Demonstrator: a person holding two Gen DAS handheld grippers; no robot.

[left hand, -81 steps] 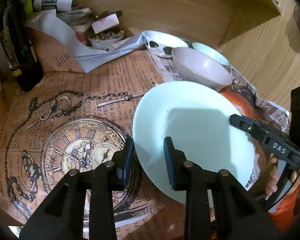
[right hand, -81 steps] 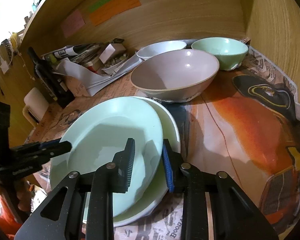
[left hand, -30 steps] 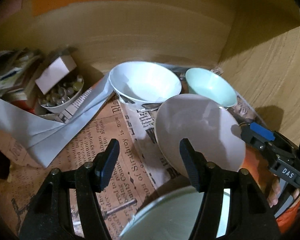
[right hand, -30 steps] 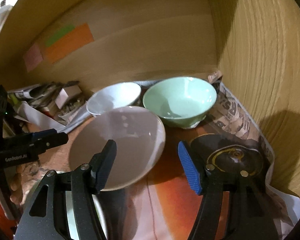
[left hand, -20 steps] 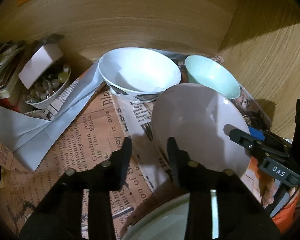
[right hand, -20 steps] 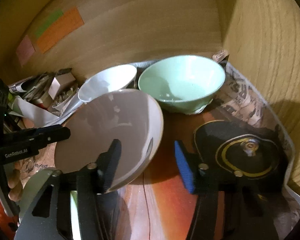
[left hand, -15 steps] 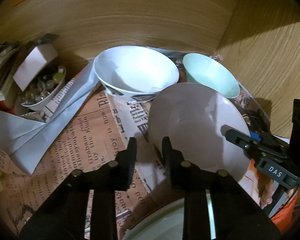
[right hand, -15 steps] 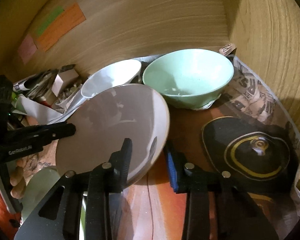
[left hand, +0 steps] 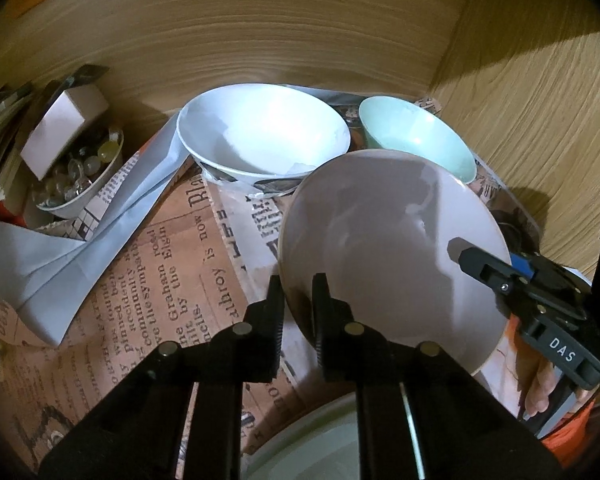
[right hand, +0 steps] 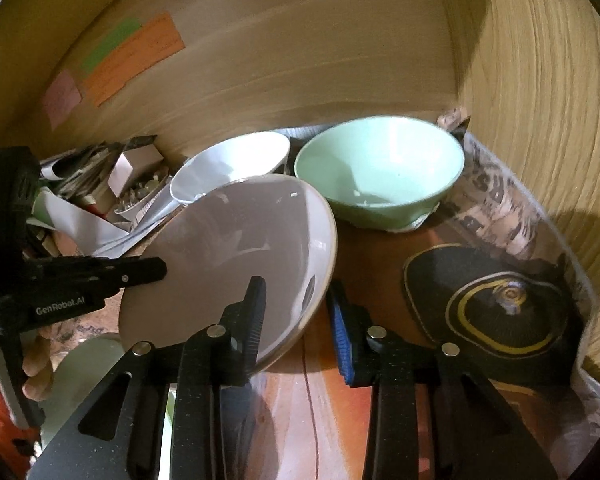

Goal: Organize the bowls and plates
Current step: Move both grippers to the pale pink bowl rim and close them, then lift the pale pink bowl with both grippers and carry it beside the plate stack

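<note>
A large pale grey bowl (left hand: 388,248) is tilted and held up off the papered shelf. My left gripper (left hand: 298,304) is shut on its left rim. My right gripper (right hand: 296,312) is shut on its right rim (right hand: 320,264); it also shows in the left wrist view (left hand: 496,272). Behind the grey bowl stand a white bowl (left hand: 264,136) and a mint green bowl (left hand: 416,136), also seen in the right wrist view as white (right hand: 232,160) and green (right hand: 380,168). A pale green plate (left hand: 320,444) lies below the grey bowl.
Wooden walls close the back and right (left hand: 540,80). A small dish of glass beads with a white box (left hand: 68,160), folded grey paper (left hand: 80,240) and stacked papers sit at the left. Coloured sticky notes (right hand: 132,60) are on the back wall.
Both grippers left the plates, moved to the grey bowl and closed on its opposite rims. The bowl has tilted and lifted slightly.
</note>
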